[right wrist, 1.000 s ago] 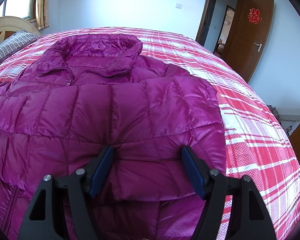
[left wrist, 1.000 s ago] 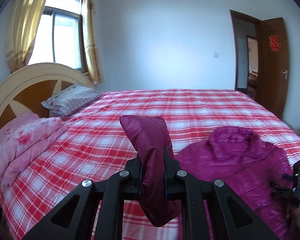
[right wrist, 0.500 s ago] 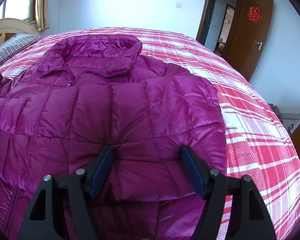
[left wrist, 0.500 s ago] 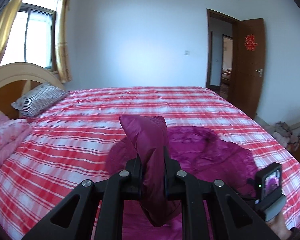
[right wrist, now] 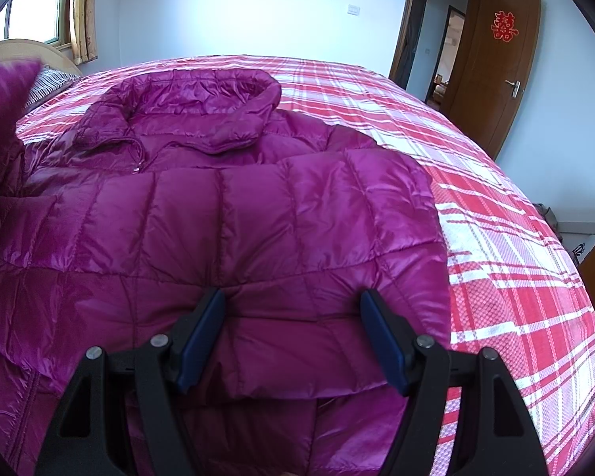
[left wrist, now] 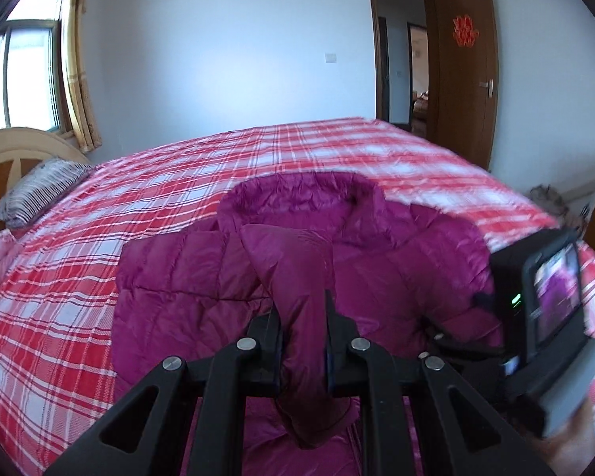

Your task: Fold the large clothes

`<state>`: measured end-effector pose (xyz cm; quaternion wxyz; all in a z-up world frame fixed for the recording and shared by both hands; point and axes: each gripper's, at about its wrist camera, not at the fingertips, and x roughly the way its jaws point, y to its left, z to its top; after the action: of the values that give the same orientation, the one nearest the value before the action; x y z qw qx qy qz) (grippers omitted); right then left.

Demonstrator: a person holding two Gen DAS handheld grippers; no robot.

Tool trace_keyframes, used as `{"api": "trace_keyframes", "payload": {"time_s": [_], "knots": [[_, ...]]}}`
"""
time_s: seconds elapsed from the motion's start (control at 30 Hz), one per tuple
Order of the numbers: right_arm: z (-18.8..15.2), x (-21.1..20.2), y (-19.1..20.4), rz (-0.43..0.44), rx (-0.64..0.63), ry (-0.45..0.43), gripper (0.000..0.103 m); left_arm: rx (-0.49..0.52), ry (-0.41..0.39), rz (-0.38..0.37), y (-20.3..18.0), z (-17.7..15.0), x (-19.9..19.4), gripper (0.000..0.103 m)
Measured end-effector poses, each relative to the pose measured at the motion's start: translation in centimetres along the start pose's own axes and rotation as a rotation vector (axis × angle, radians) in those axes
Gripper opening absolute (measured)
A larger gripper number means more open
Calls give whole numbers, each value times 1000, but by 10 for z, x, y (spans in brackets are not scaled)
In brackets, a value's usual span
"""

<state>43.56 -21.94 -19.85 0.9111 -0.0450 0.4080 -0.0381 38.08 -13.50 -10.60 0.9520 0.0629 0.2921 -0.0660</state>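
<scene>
Purple puffer jacket (right wrist: 234, 218) lies spread on the red plaid bed (right wrist: 515, 246), collar toward the far wall, its right sleeve folded across the chest. Left hand-held gripper (left wrist: 301, 341) pinches a fold of the jacket's fabric (left wrist: 297, 285), which stands up between its jaws. Right hand-held gripper (right wrist: 293, 337) is spread wide, jaws apart over the jacket's near part. A striped pillow (left wrist: 39, 190) sits far left.

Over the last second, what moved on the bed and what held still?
The left tongs, shut on the jacket's sleeve, carried it from the bare plaid bedspread across over the purple jacket; the sleeve now enters the right view's left edge. No grip changed. The right tongs stayed open over the folded jacket.
</scene>
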Motion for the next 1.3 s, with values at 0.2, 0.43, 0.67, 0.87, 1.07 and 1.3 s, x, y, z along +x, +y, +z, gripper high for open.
{"api": "trace_keyframes", "payload": {"time_s": [0.2, 0.43, 0.67, 0.87, 1.07, 1.3], "knots": [[-1, 0, 0, 2, 4, -1, 74, 109, 1, 90, -17, -14, 13, 22], [-1, 0, 0, 2, 3, -1, 74, 247, -134, 251, -33, -14, -12, 82], [-1, 0, 0, 2, 3, -1, 74, 190, -221, 265, 13, -5, -39, 90], [-1, 0, -1, 3, 3, -1, 74, -68, 5, 381, 124, -17, 27, 92], [-1, 0, -2, 16, 12, 0, 74, -230, 200, 307, 168, -43, 77, 93], [13, -56, -30, 69, 231, -103, 76, -214, 180, 278, 162, -47, 82, 93]]}}
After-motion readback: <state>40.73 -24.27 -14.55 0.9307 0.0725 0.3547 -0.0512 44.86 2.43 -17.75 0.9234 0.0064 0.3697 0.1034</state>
